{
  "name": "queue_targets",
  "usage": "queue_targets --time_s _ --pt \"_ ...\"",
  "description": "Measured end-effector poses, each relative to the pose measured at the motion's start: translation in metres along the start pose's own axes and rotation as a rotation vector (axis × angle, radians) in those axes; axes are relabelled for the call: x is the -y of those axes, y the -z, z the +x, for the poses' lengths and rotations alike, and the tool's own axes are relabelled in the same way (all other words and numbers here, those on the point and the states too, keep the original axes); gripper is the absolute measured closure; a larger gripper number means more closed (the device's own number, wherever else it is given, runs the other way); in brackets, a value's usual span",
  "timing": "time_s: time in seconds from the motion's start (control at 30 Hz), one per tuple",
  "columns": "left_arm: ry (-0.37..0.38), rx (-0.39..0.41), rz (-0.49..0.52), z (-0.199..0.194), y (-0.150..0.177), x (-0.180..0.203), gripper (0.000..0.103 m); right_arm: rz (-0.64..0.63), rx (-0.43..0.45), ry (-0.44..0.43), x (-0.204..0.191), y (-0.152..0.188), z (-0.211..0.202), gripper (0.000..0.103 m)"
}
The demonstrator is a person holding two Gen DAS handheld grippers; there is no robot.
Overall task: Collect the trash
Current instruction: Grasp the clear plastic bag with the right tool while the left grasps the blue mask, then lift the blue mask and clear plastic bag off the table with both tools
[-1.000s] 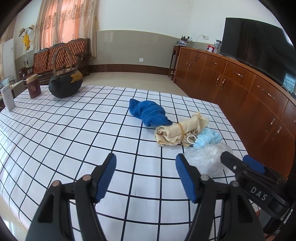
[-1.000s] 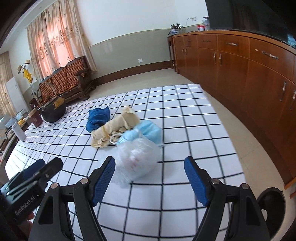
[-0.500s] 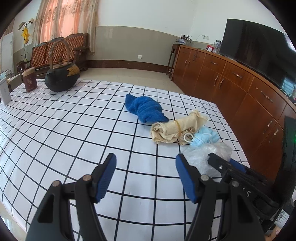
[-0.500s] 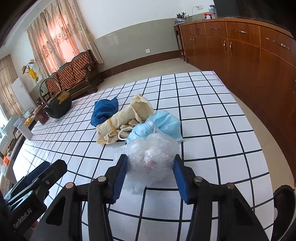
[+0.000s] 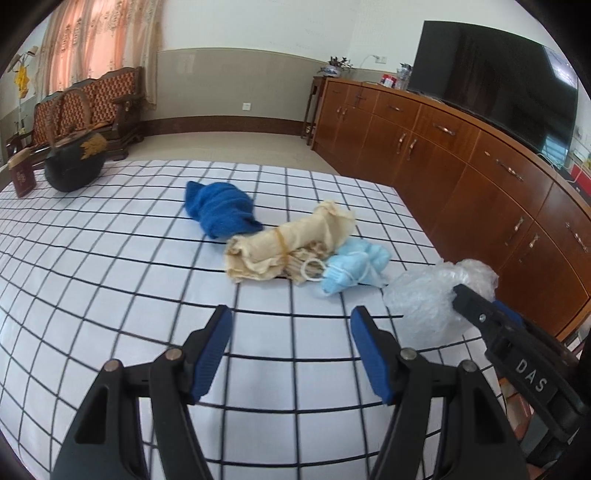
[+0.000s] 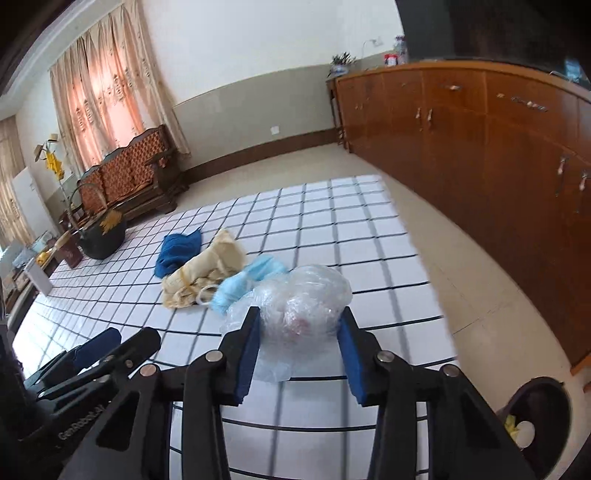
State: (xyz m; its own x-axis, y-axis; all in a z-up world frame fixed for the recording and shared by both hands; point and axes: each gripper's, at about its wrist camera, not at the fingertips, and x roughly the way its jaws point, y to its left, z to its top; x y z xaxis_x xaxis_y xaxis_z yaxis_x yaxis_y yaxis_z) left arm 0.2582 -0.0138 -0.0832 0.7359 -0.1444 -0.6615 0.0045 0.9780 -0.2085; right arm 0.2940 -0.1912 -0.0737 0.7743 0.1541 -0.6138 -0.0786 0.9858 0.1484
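Counter [image 5: 110,266] draped in white cloth with a black grid carries a rumpled blue towel [image 5: 219,208], a rolled beige cloth [image 5: 288,240], a pale blue mask [image 5: 351,266]. Right tongs [image 6: 299,332] pinch a crinkled clear plastic bag [image 6: 303,299] near the counter's edge. Left tongs [image 5: 290,343] gape wide, holding nothing.

Pretty ordinary living room. White walls [image 5: 258,26] up top with a grey-beige lower band and a dark baseboard, pale tiled floor [image 5: 229,147]. Long wooden cabinet [image 5: 461,162] runs down the right side with a big black TV [image 5: 491,70] on it. Carved wooden sofa [image 6: 129,177] sits by the peach curtains [image 6: 99,96], daylight glowing through them.
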Motion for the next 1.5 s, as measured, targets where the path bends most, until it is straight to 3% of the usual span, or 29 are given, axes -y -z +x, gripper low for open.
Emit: queue_targets --time_s 0.37,0.73,0.77,0.83,1.03,1.13,1.5 --pt "0.047 -0.054 0.040 0.039 -0.020 0.032 0.035 0.048 0.010 0.062 0.032 -0.015 0.008 0.059" --pt "0.075 -0.087 0.023 0.064 -0.031 0.043 0.036 0.136 -0.040 0.056 0.047 -0.026 0.038 0.059" --pt "0.078 -0.089 0.024 0.065 -0.030 0.043 0.038 0.138 -0.042 0.054 0.047 -0.026 0.040 0.059" --pt "0.069 -0.100 0.029 0.068 -0.029 0.044 0.057 0.134 -0.048 0.055 0.046 -0.025 0.042 0.059" --pt "0.077 -0.122 0.030 0.068 -0.025 0.045 0.077 0.145 -0.068 0.053 0.051 -0.022 0.048 0.059" --pt "0.086 -0.109 0.026 0.063 -0.024 0.043 0.081 0.132 -0.067 0.050 0.047 -0.021 0.046 0.059" --pt "0.146 -0.049 0.054 0.017 -0.017 0.033 0.082 0.122 -0.042 0.010 0.049 -0.015 0.022 0.059"
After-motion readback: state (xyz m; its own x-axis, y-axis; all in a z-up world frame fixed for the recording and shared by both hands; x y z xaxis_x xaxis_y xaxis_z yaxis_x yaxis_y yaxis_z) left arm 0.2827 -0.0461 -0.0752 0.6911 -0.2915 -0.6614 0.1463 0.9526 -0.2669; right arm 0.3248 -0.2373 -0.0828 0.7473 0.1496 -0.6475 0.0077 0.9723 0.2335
